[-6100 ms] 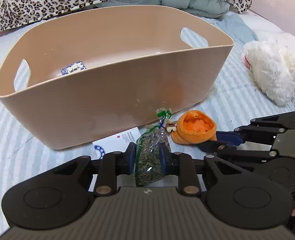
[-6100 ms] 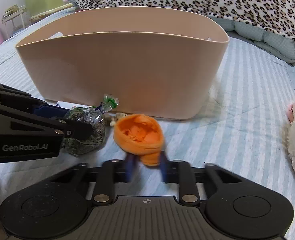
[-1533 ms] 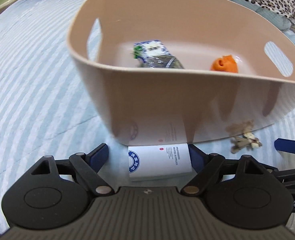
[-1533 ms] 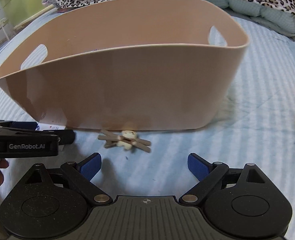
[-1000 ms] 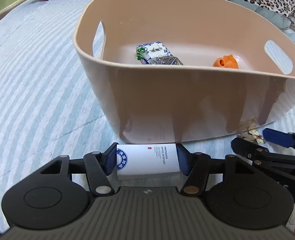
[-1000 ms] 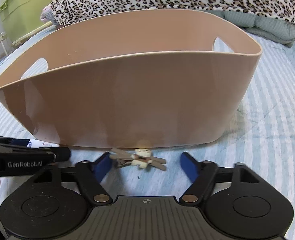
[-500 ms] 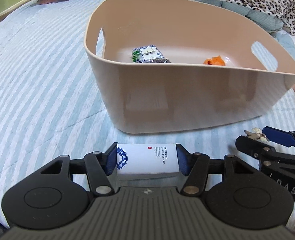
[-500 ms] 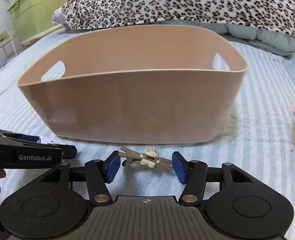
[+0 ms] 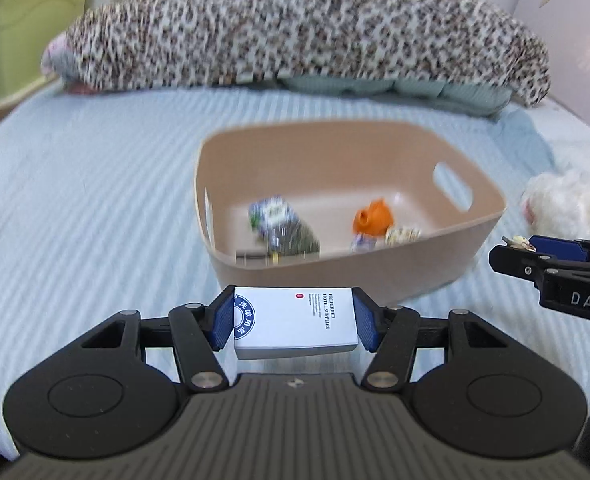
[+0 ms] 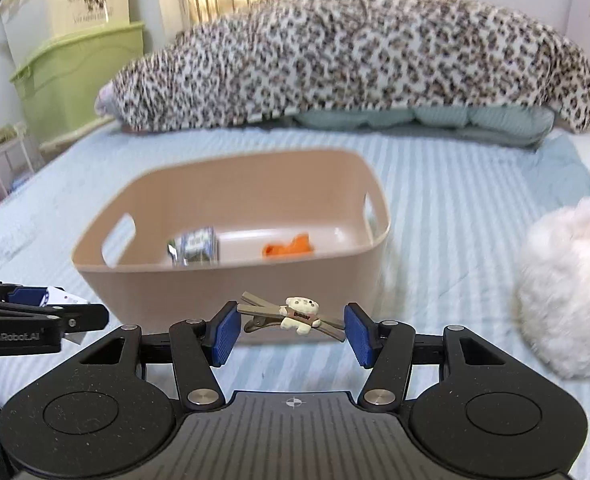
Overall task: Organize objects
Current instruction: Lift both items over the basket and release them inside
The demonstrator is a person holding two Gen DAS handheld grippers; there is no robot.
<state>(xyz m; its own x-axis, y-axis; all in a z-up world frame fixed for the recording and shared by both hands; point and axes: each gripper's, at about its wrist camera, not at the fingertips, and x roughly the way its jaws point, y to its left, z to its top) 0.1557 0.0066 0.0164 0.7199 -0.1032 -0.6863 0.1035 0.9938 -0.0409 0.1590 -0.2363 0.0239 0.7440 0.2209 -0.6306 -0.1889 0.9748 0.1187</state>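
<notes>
The left gripper [image 9: 293,326] pinches a light, stiff box [image 9: 293,322] by its ends; the right gripper [image 10: 293,332] clamps a small, fragile hair clip [image 10: 291,316] lengthwise.

The beige bin [image 10: 231,280] looks like smooth plastic with a soft sheen, resting on a matt striped cloth bedsheet [image 9: 75,208]. The small white box [image 9: 293,322] reads as smooth printed card, while the hair clip [image 10: 293,314] has dull flat prongs and a glossy little bear figure. At the far side lies a plush leopard-print blanket [image 10: 355,60], to the right a fluffy white soft toy [image 10: 567,280], and both grippers show matt black plastic bodies with ribbed blue pads [image 9: 223,322].
</notes>
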